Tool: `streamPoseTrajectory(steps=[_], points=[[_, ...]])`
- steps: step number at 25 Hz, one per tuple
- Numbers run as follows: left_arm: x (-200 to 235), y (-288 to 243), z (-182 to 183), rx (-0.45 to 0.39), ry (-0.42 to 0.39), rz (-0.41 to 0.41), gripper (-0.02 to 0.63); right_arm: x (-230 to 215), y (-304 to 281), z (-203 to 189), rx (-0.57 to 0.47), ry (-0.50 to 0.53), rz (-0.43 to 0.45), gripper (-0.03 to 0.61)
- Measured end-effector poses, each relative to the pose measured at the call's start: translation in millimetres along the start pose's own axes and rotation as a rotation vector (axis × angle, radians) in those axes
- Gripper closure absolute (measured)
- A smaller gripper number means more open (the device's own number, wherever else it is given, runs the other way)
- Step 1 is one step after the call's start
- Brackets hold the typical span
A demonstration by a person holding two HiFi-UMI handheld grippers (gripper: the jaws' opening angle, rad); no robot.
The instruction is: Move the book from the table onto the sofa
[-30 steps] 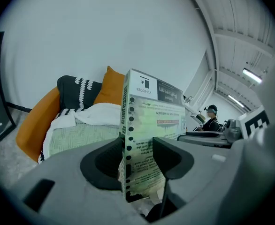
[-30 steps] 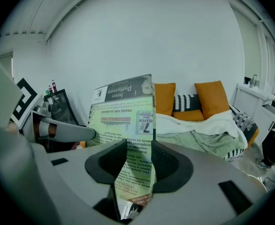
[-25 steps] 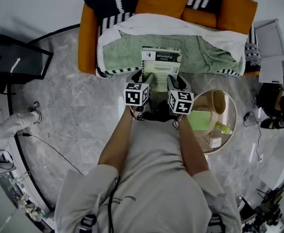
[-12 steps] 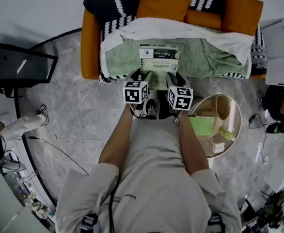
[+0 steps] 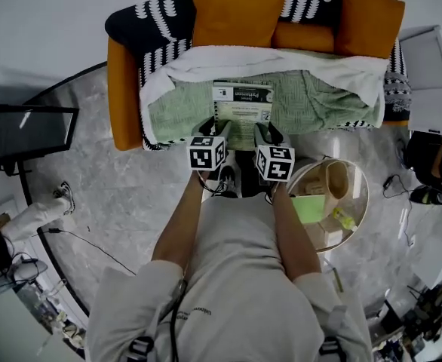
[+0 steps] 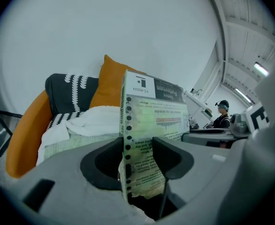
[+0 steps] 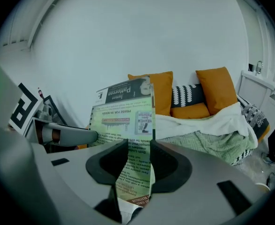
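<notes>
The book [image 5: 241, 110], a paperback with a pale green back cover, is held by its near edge between both grippers, over the green blanket [image 5: 311, 100] on the orange sofa [image 5: 120, 89]. My left gripper [image 5: 210, 129] is shut on its left side, where the spine [image 6: 127, 135] runs between the jaws. My right gripper [image 5: 263, 132] grips the right side of the book [image 7: 128, 121]. Its jaws have just been closing with the book between them. In both gripper views the book stands tilted up, off the seat.
Orange cushions [image 5: 240, 2] and a black-and-white throw [image 5: 149, 17] line the sofa back, and a white blanket [image 5: 206, 59] edges the seat. A round side table [image 5: 359, 173] with small items stands at my right. A dark screen [image 5: 25, 130] sits left. A person [image 6: 220, 114] sits far right.
Both grippers have carried the book forward and a little down, nearer the sofa seat. The sofa looms larger in the head view. The grip on the book is kept.
</notes>
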State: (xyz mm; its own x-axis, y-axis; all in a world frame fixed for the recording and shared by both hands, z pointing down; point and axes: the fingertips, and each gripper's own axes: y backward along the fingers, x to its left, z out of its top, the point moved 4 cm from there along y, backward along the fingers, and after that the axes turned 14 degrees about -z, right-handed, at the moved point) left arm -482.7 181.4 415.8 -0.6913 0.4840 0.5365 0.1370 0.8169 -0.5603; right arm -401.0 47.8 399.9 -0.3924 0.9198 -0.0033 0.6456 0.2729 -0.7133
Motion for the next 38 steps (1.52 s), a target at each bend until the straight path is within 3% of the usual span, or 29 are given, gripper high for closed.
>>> streamPoseTrajectory(steps=[6,11,15,30,38], points=[[-1,-61,-2,0.082,-0.011,0.020,0.404,-40,-41,-17,0.112,-0.113,-0.044,0.434],[21,-96,-8,0.135,0.018,0.001,0.405,-50,-79,-27,0.161,-0.116,-0.035,0.434],[45,-114,-18,0.158,0.028,0.031,0.405,-45,-109,-41,0.190,-0.144,-0.014,0.434],[147,-217,-70,0.160,0.130,0.117,0.405,-49,-268,-100,0.264,-0.110,0.102,0.436],[178,-257,-82,0.145,0.192,0.135,0.405,-57,-319,-107,0.310,-0.041,0.158,0.442]])
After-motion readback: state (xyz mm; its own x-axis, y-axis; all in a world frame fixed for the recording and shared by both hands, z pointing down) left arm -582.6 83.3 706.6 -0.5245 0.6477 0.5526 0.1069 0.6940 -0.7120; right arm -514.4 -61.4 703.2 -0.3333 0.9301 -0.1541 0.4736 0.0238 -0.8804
